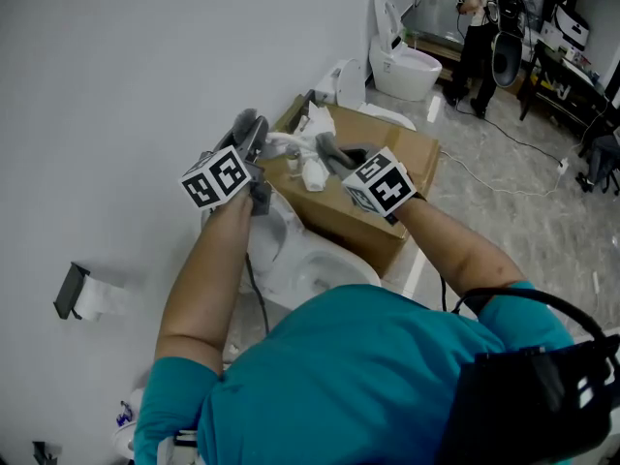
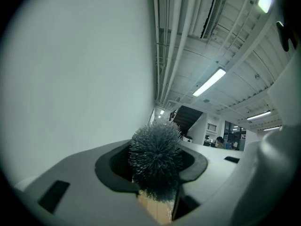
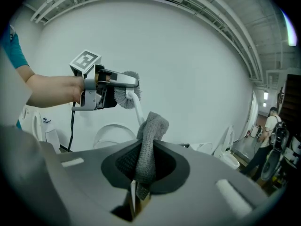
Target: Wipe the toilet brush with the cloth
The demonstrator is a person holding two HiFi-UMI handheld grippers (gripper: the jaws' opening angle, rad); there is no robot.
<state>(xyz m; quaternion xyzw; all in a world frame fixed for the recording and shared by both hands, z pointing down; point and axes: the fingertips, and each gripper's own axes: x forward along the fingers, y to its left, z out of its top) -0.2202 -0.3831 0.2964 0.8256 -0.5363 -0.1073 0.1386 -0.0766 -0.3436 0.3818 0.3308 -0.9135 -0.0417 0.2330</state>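
Note:
My left gripper [image 1: 254, 132] is shut on the grey bristle head of the toilet brush [image 2: 156, 157], which fills the gap between its jaws in the left gripper view. In the right gripper view that left gripper [image 3: 124, 82] points level, with the brush head [image 3: 123, 97] under it and the white handle [image 3: 137, 109] running down to the right. My right gripper [image 1: 329, 149] is shut on a grey knitted cloth [image 3: 150, 140]. The cloth stands up out of the jaws, close to the handle; whether they touch I cannot tell.
A white toilet [image 1: 312, 269] sits below my hands against the white wall. A cardboard box [image 1: 392, 168] stands behind it, with white crumpled material [image 1: 312, 163] on top. A paper-roll holder [image 1: 79, 294] hangs on the wall. Farther off are another toilet [image 1: 402, 61] and a person [image 1: 480, 27].

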